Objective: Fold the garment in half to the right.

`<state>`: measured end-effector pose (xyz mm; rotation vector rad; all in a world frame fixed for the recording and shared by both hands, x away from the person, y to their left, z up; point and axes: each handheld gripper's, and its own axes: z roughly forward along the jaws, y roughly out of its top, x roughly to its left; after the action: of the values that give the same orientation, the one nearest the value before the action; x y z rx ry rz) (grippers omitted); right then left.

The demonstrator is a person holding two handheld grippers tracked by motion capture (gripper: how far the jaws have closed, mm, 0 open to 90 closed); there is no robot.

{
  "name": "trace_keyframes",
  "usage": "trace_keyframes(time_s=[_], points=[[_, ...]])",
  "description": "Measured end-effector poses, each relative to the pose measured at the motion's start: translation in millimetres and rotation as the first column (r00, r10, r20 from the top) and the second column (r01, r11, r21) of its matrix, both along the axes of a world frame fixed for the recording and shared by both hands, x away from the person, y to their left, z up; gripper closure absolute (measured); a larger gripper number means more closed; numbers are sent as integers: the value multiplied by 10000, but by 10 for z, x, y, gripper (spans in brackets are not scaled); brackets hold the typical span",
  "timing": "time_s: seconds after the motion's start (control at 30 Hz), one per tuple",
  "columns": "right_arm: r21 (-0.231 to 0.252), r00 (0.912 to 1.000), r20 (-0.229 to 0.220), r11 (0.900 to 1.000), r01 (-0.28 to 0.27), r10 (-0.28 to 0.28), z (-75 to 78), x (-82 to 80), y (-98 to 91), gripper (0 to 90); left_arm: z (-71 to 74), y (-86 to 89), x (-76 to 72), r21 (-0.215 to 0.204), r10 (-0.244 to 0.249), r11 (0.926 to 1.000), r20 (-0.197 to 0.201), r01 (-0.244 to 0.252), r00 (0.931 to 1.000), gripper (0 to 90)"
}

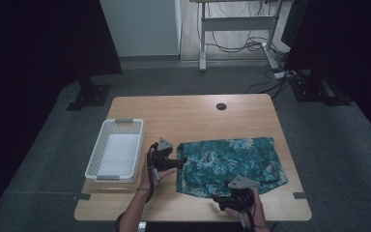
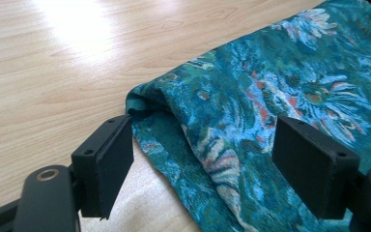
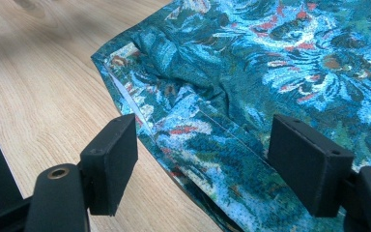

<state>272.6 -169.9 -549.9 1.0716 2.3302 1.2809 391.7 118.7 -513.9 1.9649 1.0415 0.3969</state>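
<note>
**Teal floral garment on a wooden table, two hand-held grippers at its edges**

Teal fabric printed with blue, white and red flowers forms the main item: a garment [image 1: 232,164] that we see lying spread on the right half of the light wooden table [image 1: 193,113], its far edge roughly parallel to the table's far side and its near edge close to the near edge of the table.

Item, left gripper [image 1: 181,159]: we find it held in the person's left hand [image 1: 155,175] at the garment's left edge, pointing right. In the left gripper view its jaws stand apart, released, with a rumpled fold of the cloth [image 2: 251,116] lying between them; the pads do not press on it, and bare wood shows beside the left jaw.

Item, right gripper [image 1: 216,198]: we find it in the right hand [image 1: 244,205] at the garment's near edge, toward the near left corner of the cloth. In the right gripper view its jaws are likewise spread wide and released, straddling a hemmed corner [image 3: 193,125] where the stitching line and a turned-up lining show; nothing is pinched.

Item, white slotted basket [image 1: 92,162]: it stands on the left part of the table, just beside the left hand, well apart from the garment.

Item, dark round grommet hole [image 1: 221,106]: set near the table's far edge.
</note>
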Motion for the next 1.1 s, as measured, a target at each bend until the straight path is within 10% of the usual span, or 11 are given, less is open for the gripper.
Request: trace_keyframes(time_s=[1.1], points=[[-162,10000,26,9999,-50,51,-4,40,41,254,-92,-223,327,325,-166,9993,48,164,9999,228]])
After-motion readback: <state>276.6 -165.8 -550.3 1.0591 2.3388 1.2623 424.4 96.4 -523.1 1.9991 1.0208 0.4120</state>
